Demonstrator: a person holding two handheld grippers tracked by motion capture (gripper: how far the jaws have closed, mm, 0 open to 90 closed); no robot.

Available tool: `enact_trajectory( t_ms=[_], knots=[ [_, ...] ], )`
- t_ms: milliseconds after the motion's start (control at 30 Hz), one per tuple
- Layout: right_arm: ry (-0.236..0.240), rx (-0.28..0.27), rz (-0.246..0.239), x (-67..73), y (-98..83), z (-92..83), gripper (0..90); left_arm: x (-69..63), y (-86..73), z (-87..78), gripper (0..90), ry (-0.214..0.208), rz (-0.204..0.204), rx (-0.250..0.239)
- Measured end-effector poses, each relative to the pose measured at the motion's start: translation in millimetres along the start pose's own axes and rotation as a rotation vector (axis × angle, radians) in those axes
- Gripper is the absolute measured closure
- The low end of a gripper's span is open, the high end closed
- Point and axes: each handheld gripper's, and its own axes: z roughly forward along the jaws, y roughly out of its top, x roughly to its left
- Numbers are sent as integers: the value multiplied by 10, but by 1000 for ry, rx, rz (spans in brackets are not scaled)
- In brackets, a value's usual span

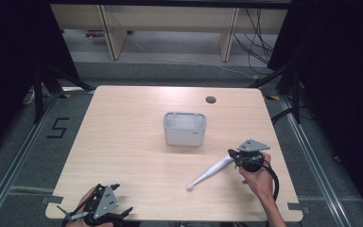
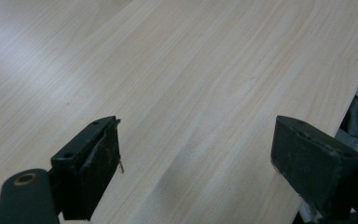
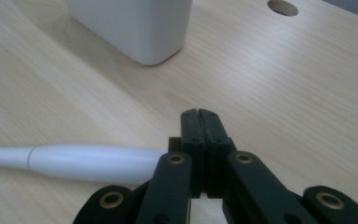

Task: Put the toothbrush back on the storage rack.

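At near-left bench (image 1: 132, 161) edge, left gripper (image 1: 105, 209) hovers w/ jaws wide, empty. Mid-right, right gripper (image 1: 238, 157) jaws pinched together beside white toothbrush (image 1: 210, 174) handle end, prob. not gripping it. Risk: nudges brush, rolls away. Farther back, white holder (image 1: 185, 128).

Wand (image 3: 84, 162) tip cut by frame edge; thick end hidden behind right gripper (image 3: 199, 116).
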Motion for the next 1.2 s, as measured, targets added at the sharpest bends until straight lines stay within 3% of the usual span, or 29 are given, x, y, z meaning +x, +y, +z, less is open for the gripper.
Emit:
enact_trajectory(
  t_ms=[67, 100, 333, 567, 600, 633, 733, 767, 867, 967, 1000, 1033, 1067, 1200],
  knots=[
    [-5, -4, -2, -37, 29, 34, 900, 2, 1, 0, 150, 0, 4, 2],
    [-11, 6, 27, -37, 40, 65, 900, -2, 0, -2, 150, -1, 0, 0],
    [-13, 23, 13, -127, 41, 170, 900, -1, 1, -2, 151, -1, 3, 2],
    [-12, 58, 47, -183, 51, 221, 900, 5, 1, 6, 150, 14, 14, 12],
    [-12, 58, 47, -183, 51, 221, 900, 5, 1, 6, 150, 14, 14, 12],
    [-18, 69, 17, -217, 43, 232, 900, 1, 2, 4, 150, 4, 8, 5],
    [-14, 77, 47, -204, 39, 249, 900, 1, 3, -1, 150, -2, 5, 1],
    [-13, 76, 20, -217, 31, 263, 900, 1, 2, 1, 150, -3, 4, 1],
    [-5, 111, 48, -183, 39, 283, 900, -5, 1, 7, 150, 8, 1, 4],
    [-5, 118, 19, -189, 35, 324, 900, -7, 1, 8, 150, 7, 0, 5],
    [-1, 131, 19, -186, 34, 331, 900, 5, 4, 6, 150, 12, 18, 13],
    [4, 139, 42, -163, 31, 332, 900, 1, 2, 8, 151, 11, 13, 9],
    [-1, 133, 20, -173, 24, 345, 900, -8, 0, 9, 150, 1, -3, 5],
    [3, 141, 25, -176, 9, 344, 900, -8, 2, 5, 151, 5, 0, 4]
  ],
)
